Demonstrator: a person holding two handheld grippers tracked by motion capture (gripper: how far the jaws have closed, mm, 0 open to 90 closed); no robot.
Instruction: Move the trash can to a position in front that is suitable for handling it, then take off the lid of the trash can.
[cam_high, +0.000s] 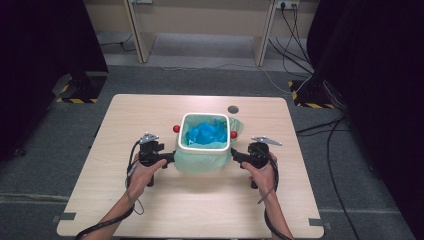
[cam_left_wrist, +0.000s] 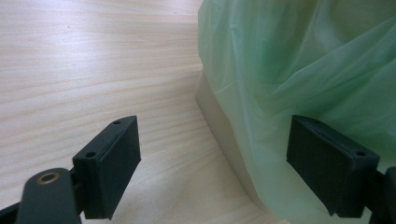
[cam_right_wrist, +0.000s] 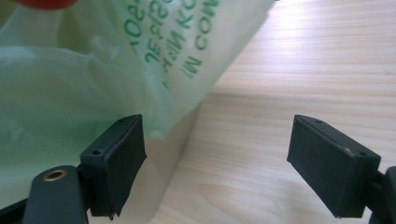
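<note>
A white bin (cam_high: 205, 147) stands mid-table, lined with a pale green bag (cam_high: 202, 161) folded over its rim, and blue plastic (cam_high: 206, 133) lies inside. Two red knobs (cam_high: 176, 128) sit on its left and right sides. My left gripper (cam_high: 171, 158) is at the bin's lower left, open, its jaws wide around the bag's edge (cam_left_wrist: 299, 79) and touching nothing. My right gripper (cam_high: 234, 156) is at the bin's lower right, open; the green bag (cam_right_wrist: 84, 79) with printed lettering hangs just beyond its left jaw. The bin's beige wall (cam_left_wrist: 224, 135) shows under the bag.
The wooden table (cam_high: 150, 210) stretches out bare in front of the bin and to both sides. A round grey grommet (cam_high: 233, 109) sits behind the bin. Cables (cam_high: 300, 55) run across the floor at the right, past the table.
</note>
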